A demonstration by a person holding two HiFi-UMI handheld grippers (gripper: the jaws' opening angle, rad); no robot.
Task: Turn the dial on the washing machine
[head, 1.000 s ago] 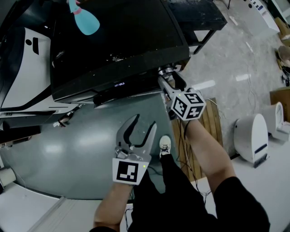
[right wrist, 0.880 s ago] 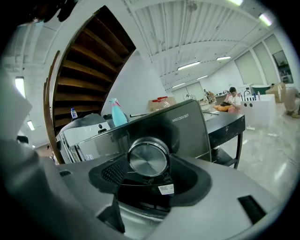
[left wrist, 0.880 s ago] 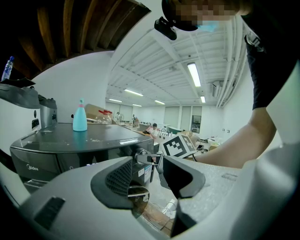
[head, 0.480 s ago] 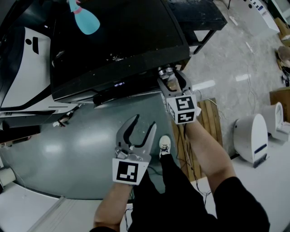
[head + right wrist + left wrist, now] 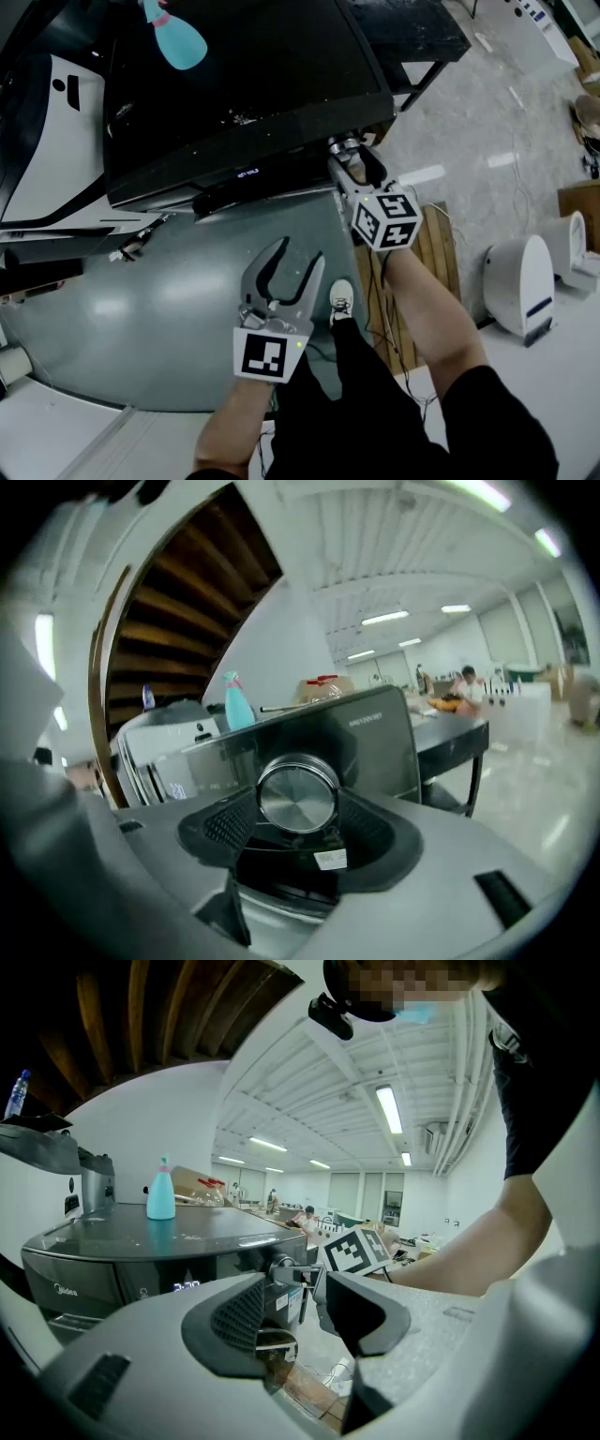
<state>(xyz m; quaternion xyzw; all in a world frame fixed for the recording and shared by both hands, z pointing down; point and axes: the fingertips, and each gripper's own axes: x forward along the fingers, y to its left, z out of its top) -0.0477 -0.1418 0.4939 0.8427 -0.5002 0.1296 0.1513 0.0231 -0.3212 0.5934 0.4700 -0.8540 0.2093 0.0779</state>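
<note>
Your right gripper (image 5: 351,157) has the dial (image 5: 297,796) pinched between its fingers (image 5: 228,825), one pad on each side of the rim. Those fingers have just been closing a little further on it. The dial sits squarely between the pads, at the right end of the washing machine (image 5: 234,94) front panel.

To turn it well, roll your wrist about the line running straight through the dial's centre, so both pads travel round the rim together. Don't drag the gripper sideways or let it sag, or one pad will probably ride off the edge. The dial looks like smooth brushed metal and may slip, so squeeze firmly and turn in short, steady strokes. Glance at the lit display (image 5: 247,174), left of the fingers, to confirm each step registers.

Your left gripper (image 5: 300,251) has its fingers spread with nothing between them, low in front of the machine's door. It has no part in this step, so leave it clear of the panel.

From the head view the marker cube (image 5: 386,217) covers most of the grip, so judge contact from the right gripper view. There the dial's face shows no pointer. Any markings around it are hidden behind the pads, and the display's digits are too small to read.
</note>
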